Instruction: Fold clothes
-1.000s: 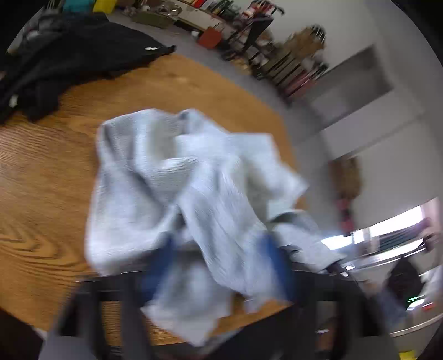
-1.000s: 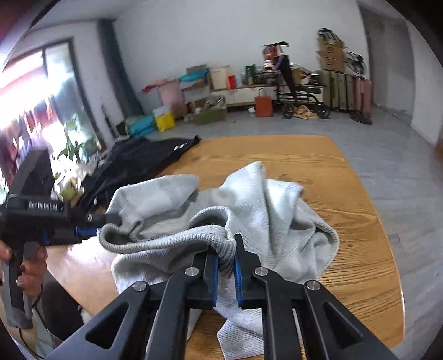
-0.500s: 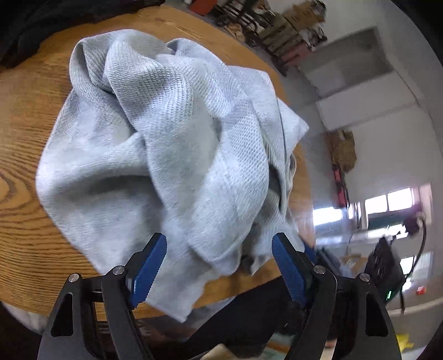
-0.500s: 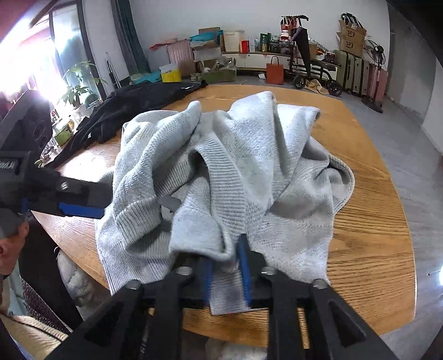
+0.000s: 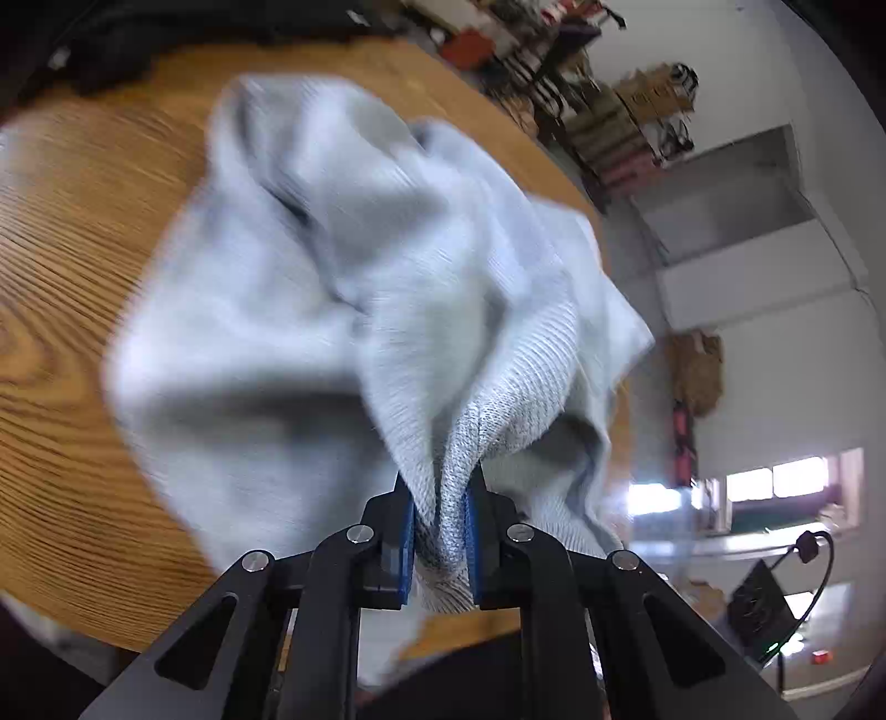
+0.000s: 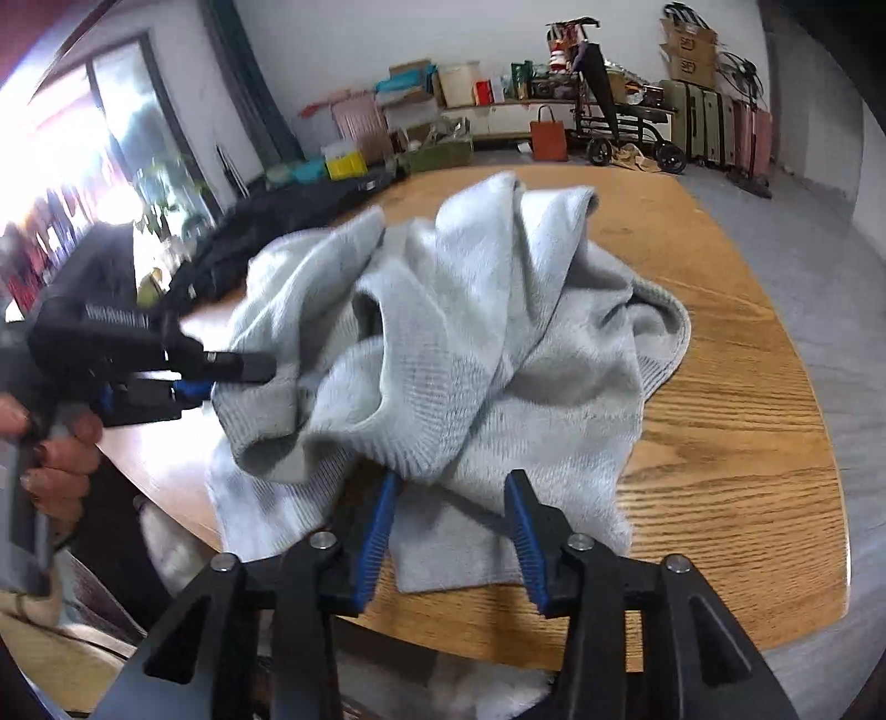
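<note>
A light grey knitted sweater (image 6: 476, 332) lies crumpled on the wooden table (image 6: 736, 471); it also shows in the left wrist view (image 5: 310, 310). My left gripper (image 5: 440, 531) is shut on a ribbed edge of the sweater and lifts it. In the right wrist view the left gripper (image 6: 221, 376) holds the sweater's left side. My right gripper (image 6: 451, 515) is open, its blue pads just above the sweater's near edge, holding nothing.
A black garment (image 6: 288, 216) lies on the table's far left, also visible in the left wrist view (image 5: 138, 39). The table's near edge (image 6: 554, 648) runs just in front of the right gripper. Boxes, suitcases and a cart stand along the back wall (image 6: 609, 111).
My left gripper closed on the sweater's ribbed edge; it was open half a second ago. My right gripper let go of the sweater and opened.
</note>
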Demonstrator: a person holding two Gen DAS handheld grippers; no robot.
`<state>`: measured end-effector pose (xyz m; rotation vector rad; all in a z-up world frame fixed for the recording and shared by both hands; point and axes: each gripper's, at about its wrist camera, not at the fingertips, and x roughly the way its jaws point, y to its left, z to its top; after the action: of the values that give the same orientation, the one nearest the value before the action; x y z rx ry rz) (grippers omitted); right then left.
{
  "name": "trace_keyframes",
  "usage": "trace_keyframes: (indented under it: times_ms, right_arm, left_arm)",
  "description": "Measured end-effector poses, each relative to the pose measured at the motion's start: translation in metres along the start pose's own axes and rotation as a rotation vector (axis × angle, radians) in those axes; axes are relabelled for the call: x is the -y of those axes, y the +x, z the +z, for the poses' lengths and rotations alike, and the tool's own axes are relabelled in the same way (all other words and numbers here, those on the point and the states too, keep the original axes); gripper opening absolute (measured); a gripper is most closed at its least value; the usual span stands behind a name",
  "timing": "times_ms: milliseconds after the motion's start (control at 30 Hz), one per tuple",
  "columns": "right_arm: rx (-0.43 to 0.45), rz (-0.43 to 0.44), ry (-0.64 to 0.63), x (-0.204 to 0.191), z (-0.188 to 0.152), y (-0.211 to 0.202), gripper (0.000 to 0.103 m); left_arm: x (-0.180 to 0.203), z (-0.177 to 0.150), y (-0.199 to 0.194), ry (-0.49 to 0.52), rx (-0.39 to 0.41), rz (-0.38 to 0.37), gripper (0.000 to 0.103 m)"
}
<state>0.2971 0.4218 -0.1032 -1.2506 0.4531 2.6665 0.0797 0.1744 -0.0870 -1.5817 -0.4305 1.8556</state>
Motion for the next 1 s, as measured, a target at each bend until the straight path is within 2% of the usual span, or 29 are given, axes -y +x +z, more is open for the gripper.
trace_keyframes:
  times_ms: [133,233,300,400,467,500,533,567,633,700,800,933,1000]
  right_arm:
    - [0.019,0.017,0.069,0.008,0.012,0.0,0.049]
    - [0.022,0.035,0.135,0.015,0.02,0.006,0.05]
    - [-0.002,0.084,0.203,0.021,0.022,0.02,0.05]
    - [-0.032,0.163,0.27,0.023,0.014,0.035,0.049]
    - [-0.041,0.18,0.284,0.02,0.008,0.036,0.049]
    - [-0.045,0.188,0.292,0.019,0.005,0.036,0.049]
    - [-0.048,0.202,0.301,0.019,0.001,0.034,0.049]
    - [-0.052,0.215,0.316,0.019,-0.002,0.035,0.05]
    - [-0.061,0.24,0.346,0.019,-0.007,0.035,0.05]
    - [-0.055,0.252,0.376,0.018,-0.009,0.035,0.05]
    - [-0.039,0.275,0.419,0.013,-0.011,0.032,0.05]
    - [-0.007,0.294,0.472,0.011,-0.012,0.029,0.05]
    - [0.017,0.323,0.487,0.011,-0.013,0.022,0.05]
  left_arm:
    - [-0.031,0.005,-0.018,-0.029,0.041,0.053,0.012]
    - [-0.034,0.001,-0.035,-0.026,0.089,0.09,0.009]
    - [-0.036,0.003,-0.035,-0.034,0.103,0.107,0.006]
    - [-0.049,0.005,-0.043,-0.053,0.08,0.049,0.006]
    - [-0.052,0.003,-0.04,-0.082,0.065,-0.002,0.007]
    - [-0.054,0.002,-0.037,-0.1,0.055,-0.027,0.009]
    - [-0.062,-0.001,-0.042,-0.116,0.035,-0.052,0.019]
    - [-0.064,-0.002,-0.039,-0.129,0.024,-0.076,0.039]
    - [-0.066,-0.009,-0.038,-0.152,0.015,-0.131,0.066]
    - [-0.067,-0.016,-0.037,-0.173,0.006,-0.181,0.068]
    - [-0.057,-0.024,-0.031,-0.139,-0.004,-0.16,0.068]
    - [-0.039,-0.035,-0.023,-0.098,-0.028,-0.168,0.067]
    - [-0.032,-0.037,-0.018,-0.072,-0.016,-0.129,0.066]
